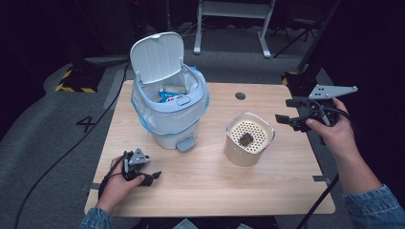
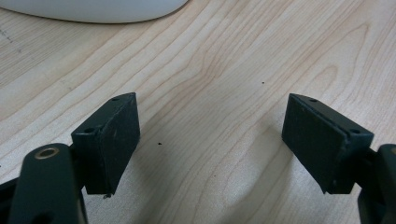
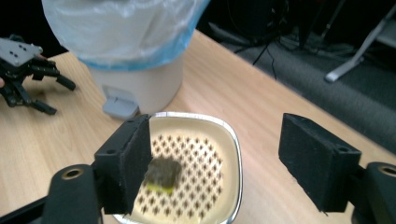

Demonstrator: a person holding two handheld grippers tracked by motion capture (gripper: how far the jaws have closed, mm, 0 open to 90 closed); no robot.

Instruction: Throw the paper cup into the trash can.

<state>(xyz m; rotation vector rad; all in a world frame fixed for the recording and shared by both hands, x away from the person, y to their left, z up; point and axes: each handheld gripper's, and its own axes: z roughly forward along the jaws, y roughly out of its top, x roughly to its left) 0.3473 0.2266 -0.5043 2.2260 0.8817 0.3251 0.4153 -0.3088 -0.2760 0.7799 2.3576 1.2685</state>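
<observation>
A small white pedal bin [image 1: 169,102] with a blue-edged liner stands at the table's back left, lid up, with wrappers inside. A cream container [image 1: 249,138] with a perforated insert sits right of centre, and a dark lump [image 1: 246,139] lies on the insert. My left gripper [image 1: 152,178] rests low on the table near the front left corner, open with nothing between its jaws. My right gripper [image 1: 282,119] hovers open to the right of the container. In the right gripper view the container [image 3: 229,154] and lump [image 3: 163,173] lie just beyond the open jaws, the bin [image 3: 140,70] behind.
The wooden table [image 1: 200,191] has a dark round grommet [image 1: 240,95] near its back edge. In the left gripper view the bin's white base [image 2: 93,9] curves along the top edge. Dark floor, cables and a desk frame [image 1: 234,19] lie beyond the table.
</observation>
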